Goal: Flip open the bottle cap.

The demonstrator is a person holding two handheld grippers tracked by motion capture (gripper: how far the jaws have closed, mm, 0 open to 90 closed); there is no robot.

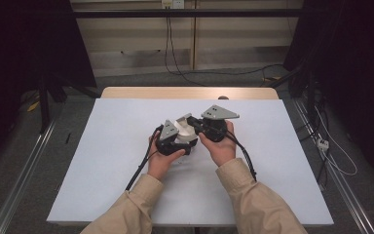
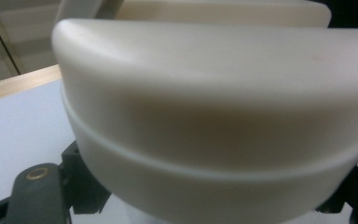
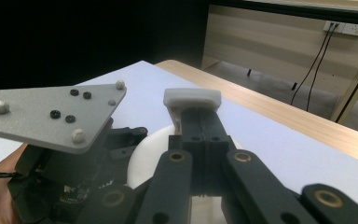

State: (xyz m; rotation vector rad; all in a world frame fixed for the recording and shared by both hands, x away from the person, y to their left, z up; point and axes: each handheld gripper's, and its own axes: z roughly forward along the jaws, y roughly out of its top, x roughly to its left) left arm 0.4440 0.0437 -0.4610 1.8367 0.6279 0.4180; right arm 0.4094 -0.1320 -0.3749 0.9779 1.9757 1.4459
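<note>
- One table [image 1: 126, 92] is seen from the high view, its top covered by one white sheet [image 1: 282, 161], with a strip of bare wood left along the far edge.
- Two grippers are held close together over the middle of the sheet, one in each hand, with two tan sleeves [image 1: 131, 207] entering from the bottom.
- One white bowl [image 1: 184, 129] is held between the two grippers, above the middle of the sheet.
- The left gripper [image 1: 175, 141] is held in the left hand [image 1: 159, 161]; in the left gripper view the bowl [image 2: 214, 121] is pressed up close to the camera, between the black jaw parts seen at the lower corners. Whether these jaws are clamped on it cannot be told.
- The right gripper [image 1: 209, 127] is held in the right hand [image 1: 221, 146]; in the right gripper view its two jaws are pressed together on the bowl's rim [image 3: 192, 97], pinching it.
- Two grey plates are counted, one atop each gripper; the left gripper's plate [image 3: 51, 114] is also seen in the right gripper view.
- Two black cables [image 1: 141, 165] trail back from the grippers, one along each forearm.
</note>
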